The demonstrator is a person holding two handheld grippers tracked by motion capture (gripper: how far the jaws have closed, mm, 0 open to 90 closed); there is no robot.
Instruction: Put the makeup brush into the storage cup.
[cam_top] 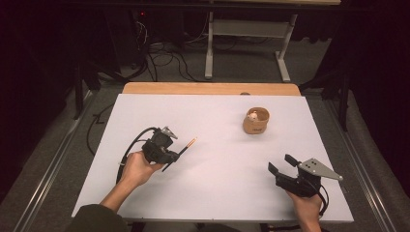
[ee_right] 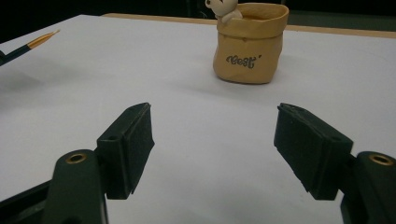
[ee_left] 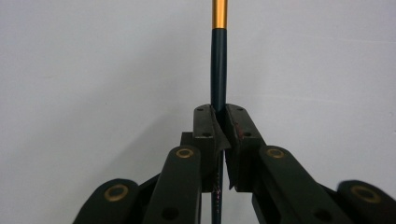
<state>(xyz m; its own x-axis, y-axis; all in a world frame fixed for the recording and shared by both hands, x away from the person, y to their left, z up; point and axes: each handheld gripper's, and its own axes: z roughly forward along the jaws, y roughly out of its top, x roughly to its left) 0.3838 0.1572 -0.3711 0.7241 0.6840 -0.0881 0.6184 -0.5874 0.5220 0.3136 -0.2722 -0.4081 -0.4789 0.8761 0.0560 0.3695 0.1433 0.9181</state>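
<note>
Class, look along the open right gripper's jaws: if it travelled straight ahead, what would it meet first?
Most likely the tan pot with the little bear, which stands ahead of the right gripper across bare white table; depth is uncertain.

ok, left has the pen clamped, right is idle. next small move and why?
Probably carry the pen toward the holder with the left gripper. Its jaws are shut on the dark shaft, gold end pointing away, and the tan holder with the small bear stands upright, well apart, farther back on the table. The right gripper sits open, holding nothing.
</note>
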